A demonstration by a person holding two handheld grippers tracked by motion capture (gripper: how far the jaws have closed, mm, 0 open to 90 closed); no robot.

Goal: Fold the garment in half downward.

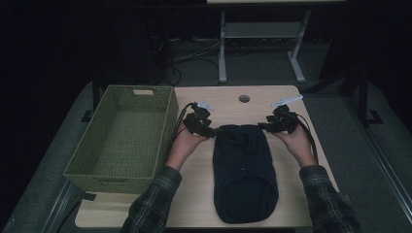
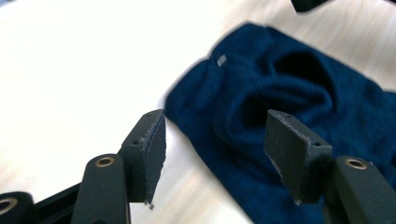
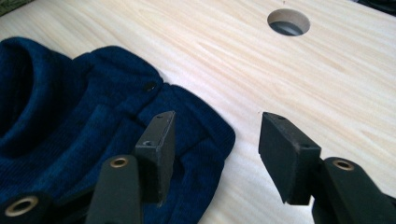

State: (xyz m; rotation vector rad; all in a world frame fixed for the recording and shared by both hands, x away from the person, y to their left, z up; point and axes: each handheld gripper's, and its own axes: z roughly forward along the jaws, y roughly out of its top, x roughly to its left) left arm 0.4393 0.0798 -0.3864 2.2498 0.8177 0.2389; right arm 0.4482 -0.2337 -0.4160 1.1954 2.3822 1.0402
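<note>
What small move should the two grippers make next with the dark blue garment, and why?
Probably lift both clear: the left gripper and right gripper stand open beside the far corners of the garment, which lies folded on the table, with the basket alongside.

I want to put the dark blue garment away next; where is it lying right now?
In the high view the dark blue garment lies flat on the table, right of the wicker basket, its far end between the left claw and the right claw.

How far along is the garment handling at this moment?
Done: the navy garment lies folded on the table. In hand: nothing; the left gripper and right gripper stand open at its far corners. Left, probably: moving it into the basket, which holds nothing.
</note>
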